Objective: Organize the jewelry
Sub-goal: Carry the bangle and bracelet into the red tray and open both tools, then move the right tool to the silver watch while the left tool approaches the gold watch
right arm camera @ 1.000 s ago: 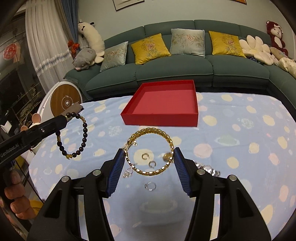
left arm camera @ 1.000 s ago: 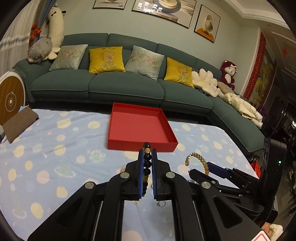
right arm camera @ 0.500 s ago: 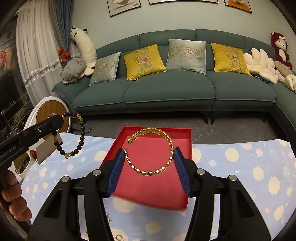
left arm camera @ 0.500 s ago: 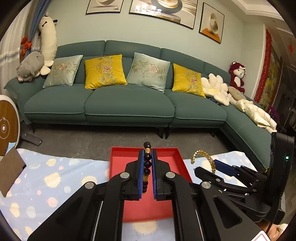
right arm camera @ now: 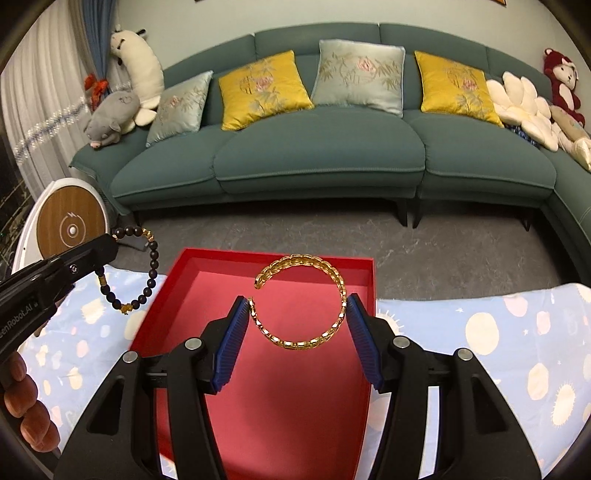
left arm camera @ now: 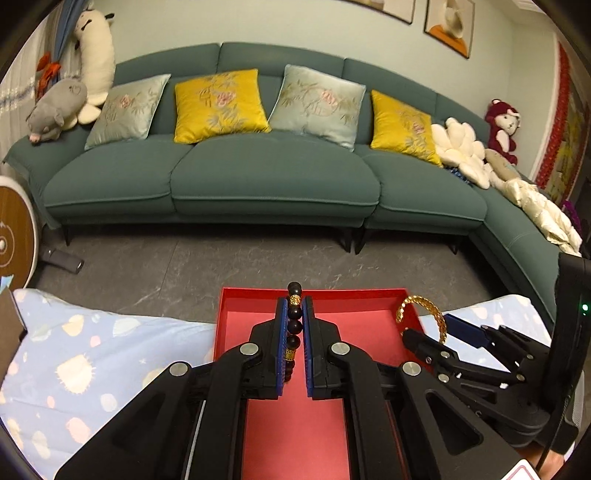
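Both grippers (left arm camera: 294, 325) (right arm camera: 298, 314) gripping bracelets (left arm camera: 294, 325) (right arm camera: 299, 301) over red tray (right arm camera: 295, 387)

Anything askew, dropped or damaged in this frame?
Nothing stands out. The left gripper is shut on the dark beaded bracelet, the right gripper clamps the open gold chain-link bangle across its width, and both hang over the empty red square tray on the spotted blue cloth.

We are looking into a home living room. A teal sofa (left arm camera: 258, 177) is carrying cushions (left arm camera: 218, 105) and plush toys (left arm camera: 55, 110), and framed pictures (left arm camera: 452, 27) are hanging above.
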`<state>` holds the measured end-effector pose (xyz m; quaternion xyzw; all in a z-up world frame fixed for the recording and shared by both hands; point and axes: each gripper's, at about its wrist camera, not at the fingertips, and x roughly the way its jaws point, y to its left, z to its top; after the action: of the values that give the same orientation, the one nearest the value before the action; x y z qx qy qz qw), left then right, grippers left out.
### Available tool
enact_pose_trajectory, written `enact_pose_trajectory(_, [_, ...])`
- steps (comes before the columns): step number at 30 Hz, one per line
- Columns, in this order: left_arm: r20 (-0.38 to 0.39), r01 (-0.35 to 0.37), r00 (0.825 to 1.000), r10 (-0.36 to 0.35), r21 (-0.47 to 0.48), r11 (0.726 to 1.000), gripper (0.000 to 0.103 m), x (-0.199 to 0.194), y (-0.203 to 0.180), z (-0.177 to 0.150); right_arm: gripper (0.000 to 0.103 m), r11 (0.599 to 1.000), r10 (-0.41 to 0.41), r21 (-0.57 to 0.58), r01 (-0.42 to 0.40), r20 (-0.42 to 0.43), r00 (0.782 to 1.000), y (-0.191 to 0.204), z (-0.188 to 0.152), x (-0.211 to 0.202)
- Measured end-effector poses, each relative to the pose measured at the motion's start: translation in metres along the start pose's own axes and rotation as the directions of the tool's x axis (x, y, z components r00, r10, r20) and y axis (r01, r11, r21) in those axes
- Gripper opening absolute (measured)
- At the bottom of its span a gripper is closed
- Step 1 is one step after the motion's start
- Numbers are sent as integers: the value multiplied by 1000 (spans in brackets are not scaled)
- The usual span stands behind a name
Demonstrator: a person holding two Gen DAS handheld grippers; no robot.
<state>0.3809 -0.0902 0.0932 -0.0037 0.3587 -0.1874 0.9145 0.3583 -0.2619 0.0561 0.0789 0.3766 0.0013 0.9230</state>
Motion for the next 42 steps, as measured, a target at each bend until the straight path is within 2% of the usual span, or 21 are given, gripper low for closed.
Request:
enact_pose_trajectory(6, [-49,-12,999,11,-8,1000,6,40,1,-4,54,1000,-21,-1,21,-82,996,-9,-3,38])
enact_pose_trajectory(9, [-50,-53,997,52,-24,998,11,52,3,-8,55,999,-42,2,42,-99,994,-13,-3,52])
enact_pose_trajectory(11, [-47,-70,997,68,-60,996,28,55,9,-10,62,999,-53,7,54,-92,994,-15,-4,55])
enact_pose_trajectory(12, [-41,-77,996,73,-83,994,44,53,11,-12,63,999,-42,15,44,-83,996,-17,-5,54])
enact_pose_trajectory(13, [-26,-79,997,77,-101,992,50,50,14,-13,66,999,-45,23,47,-71,996,-19,-7,51])
enact_pose_trajectory(16, [10,-59,998,61,-111,992,50,28,22,-16,69,999,-38,37,38,5,999,-22,-12,24])
enact_pose_trajectory(19, [36,-56,998,59,-76,996,50,-9,25,-21,69,999,-21,38,19,47,999,-25,-20,-10])
enact_pose_trajectory(24, [67,-92,994,91,12,996,65,-90,22,-49,73,999,13,42,-17,104,995,-31,-48,-97])
enact_pose_trajectory(27, [77,-111,991,107,53,992,68,-134,18,-77,74,999,24,38,-29,125,992,-30,-68,-147])
enact_pose_trajectory(29, [68,-115,991,111,51,992,71,-157,19,-97,75,999,30,37,-35,137,990,-28,-86,-177])
enact_pose_trajectory(32, [7,-77,997,77,17,997,71,-179,24,-126,78,999,26,36,-32,154,988,-26,-118,-213])
enact_pose_trajectory(34, [-6,-74,997,74,-6,997,71,-192,27,-145,79,1000,7,27,-12,164,987,-26,-142,-230])
enact_pose_trajectory(37, [-19,-105,994,104,-9,994,71,-203,27,-175,79,1000,2,24,-5,125,992,-25,-175,-237])
enact_pose_trajectory(42, [-104,-102,990,96,-56,993,71,-191,35,-220,79,999,-35,21,34,34,999,-31,-220,-223])
